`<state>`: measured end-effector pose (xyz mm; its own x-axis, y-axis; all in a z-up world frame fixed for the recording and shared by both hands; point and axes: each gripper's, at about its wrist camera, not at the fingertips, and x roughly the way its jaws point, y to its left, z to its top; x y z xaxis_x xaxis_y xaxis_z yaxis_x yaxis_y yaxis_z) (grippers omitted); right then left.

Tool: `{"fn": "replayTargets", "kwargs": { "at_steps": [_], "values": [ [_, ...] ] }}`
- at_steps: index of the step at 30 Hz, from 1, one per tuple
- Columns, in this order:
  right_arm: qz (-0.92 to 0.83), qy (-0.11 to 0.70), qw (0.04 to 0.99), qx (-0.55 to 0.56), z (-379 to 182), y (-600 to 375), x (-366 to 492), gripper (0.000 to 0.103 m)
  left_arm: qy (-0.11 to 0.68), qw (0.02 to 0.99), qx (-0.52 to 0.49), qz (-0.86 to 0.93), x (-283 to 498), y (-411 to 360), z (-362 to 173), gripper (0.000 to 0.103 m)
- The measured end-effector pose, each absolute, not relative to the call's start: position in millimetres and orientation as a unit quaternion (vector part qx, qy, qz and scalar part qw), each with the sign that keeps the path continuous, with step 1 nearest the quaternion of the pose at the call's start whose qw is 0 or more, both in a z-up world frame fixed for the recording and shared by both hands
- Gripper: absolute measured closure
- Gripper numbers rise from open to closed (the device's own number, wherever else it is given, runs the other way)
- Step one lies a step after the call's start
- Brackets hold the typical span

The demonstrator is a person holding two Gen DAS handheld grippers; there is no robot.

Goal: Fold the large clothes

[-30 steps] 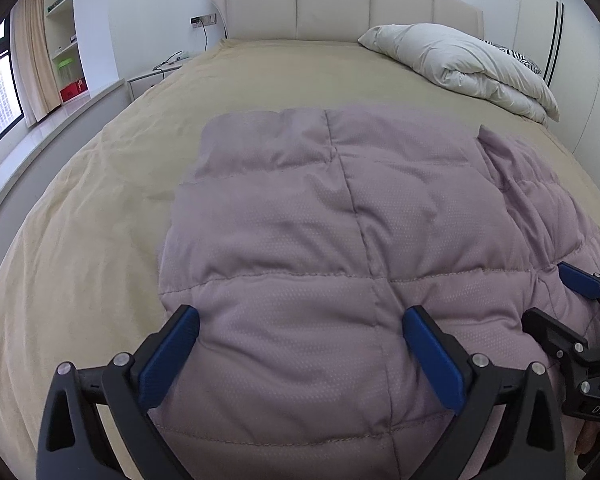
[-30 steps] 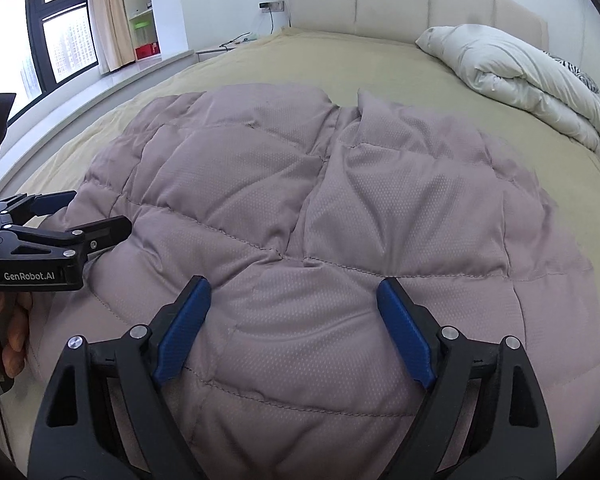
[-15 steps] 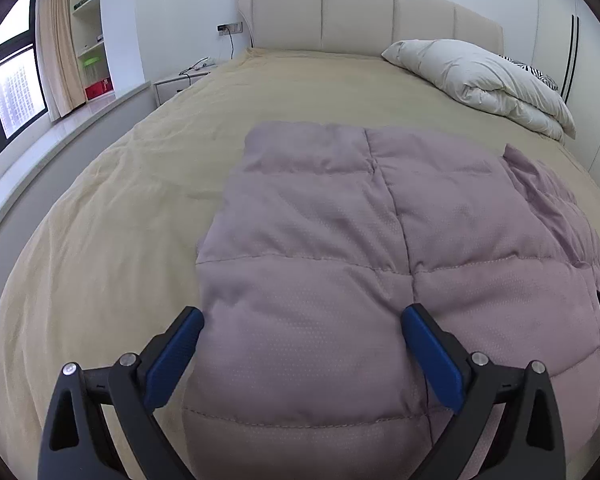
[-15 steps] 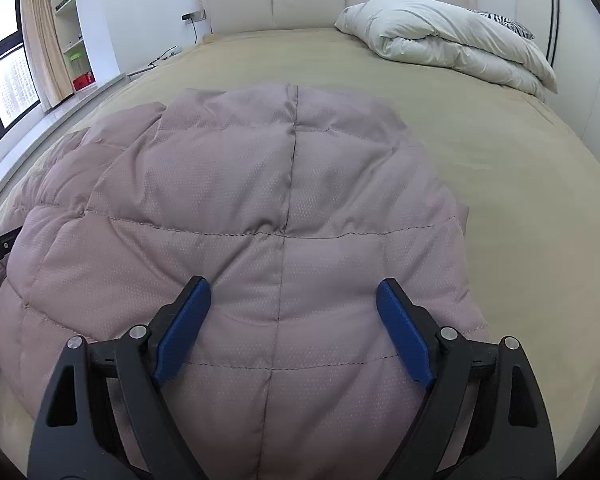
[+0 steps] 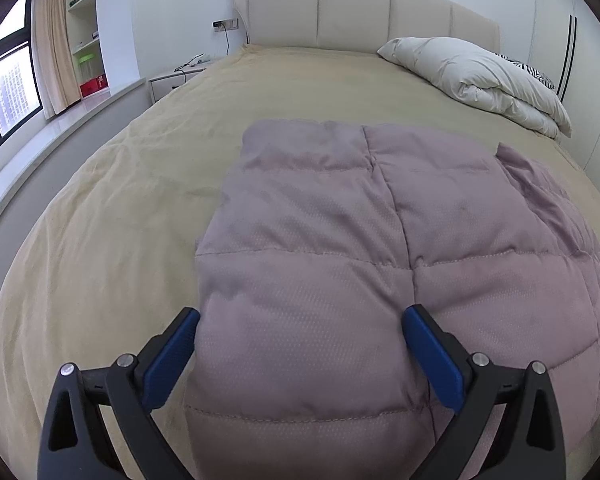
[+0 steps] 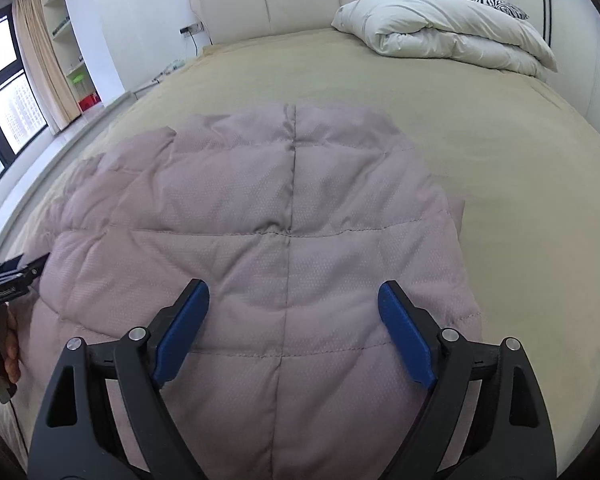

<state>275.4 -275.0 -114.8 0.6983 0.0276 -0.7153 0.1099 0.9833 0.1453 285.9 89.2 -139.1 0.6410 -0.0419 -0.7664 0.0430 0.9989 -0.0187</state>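
covering most of both views, a tan bed (image 5: 148, 184) held a mauve quilted coat (image 5: 380, 240) spread flat near its foot end. a white duvet (image 6: 452, 32) lay folded by the headboard (image 5: 356, 16). the left gripper (image 5: 300, 340) stood wide open over the coat's left part, clamping nothing. the right gripper (image 6: 294, 320) stood equally wide over its right part, also empty.
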Motion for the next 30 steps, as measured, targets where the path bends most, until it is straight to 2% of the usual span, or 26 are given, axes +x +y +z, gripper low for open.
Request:
{"fn": "replayTargets", "kwargs": {
  "at_steps": [4, 11, 15, 17, 22, 30],
  "values": [
    [-0.018, 0.355, 0.930, 0.093, -94, -276, 252, 0.016, 0.427, 0.904, 0.001, -0.022, 283, 90, -137, 0.000],
    [-0.009, 0.352, 0.930, 0.106, -83, -284, 238, 0.016, 0.426, 0.904, -0.012, -0.023, 275, 98, -129, 0.000],
    [0.002, 0.355, 0.921, 0.159, -84, -317, 236, 0.016, 0.413, 0.905, -0.090, -0.050, 265, 141, -117, 0.000],
    [0.006, 0.352, 0.918, 0.182, -85, -339, 234, 0.016, 0.431, 0.885, -0.155, -0.080, 268, 170, -121, 0.000],
    [0.034, 0.401, 0.874, 0.272, -116, -393, 248, 0.015, 0.481, 0.809, -0.307, -0.143, 290, 215, -155, 0.000],
    [0.093, 0.429, 0.822, 0.364, -166, -431, 270, 0.015, 0.511, 0.779, -0.323, -0.170, 322, 208, -175, 0.000]
  ]
}}
